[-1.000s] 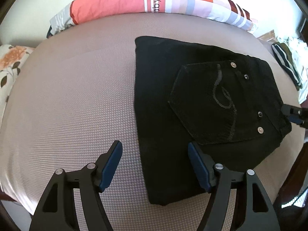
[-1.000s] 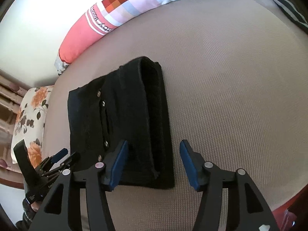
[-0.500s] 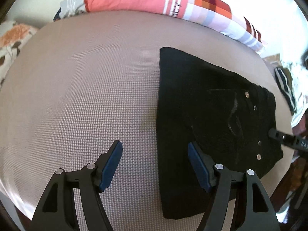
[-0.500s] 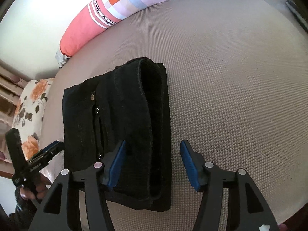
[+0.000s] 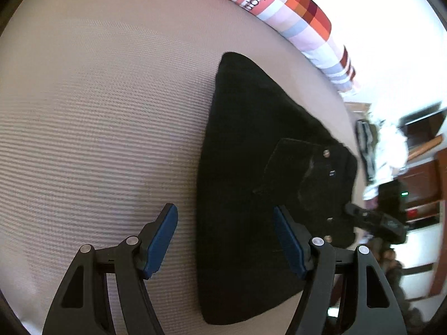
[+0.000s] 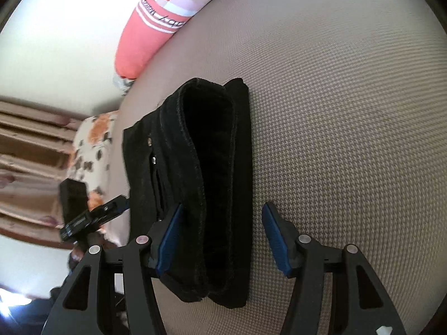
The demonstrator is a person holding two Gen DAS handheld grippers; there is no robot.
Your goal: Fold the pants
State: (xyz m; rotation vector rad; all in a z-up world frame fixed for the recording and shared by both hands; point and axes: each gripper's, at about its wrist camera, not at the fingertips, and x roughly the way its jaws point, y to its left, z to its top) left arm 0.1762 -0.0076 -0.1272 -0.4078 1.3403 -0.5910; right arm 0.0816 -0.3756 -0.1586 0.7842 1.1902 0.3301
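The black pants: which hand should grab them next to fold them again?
Probably the left. The left gripper is open across a single edge of the black pants. The right gripper is open over the thick stacked end.

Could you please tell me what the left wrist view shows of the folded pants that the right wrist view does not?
Only the left wrist view shows the back pocket with its rivets, lying face up, and striped clothing past the pants. Only the right wrist view shows the stacked folded layers edge-on and a floral pillow. Both show the black pants folded on the beige mattress, the long checked pillow, and open jaws straddling an edge of the pants without pressing on them.
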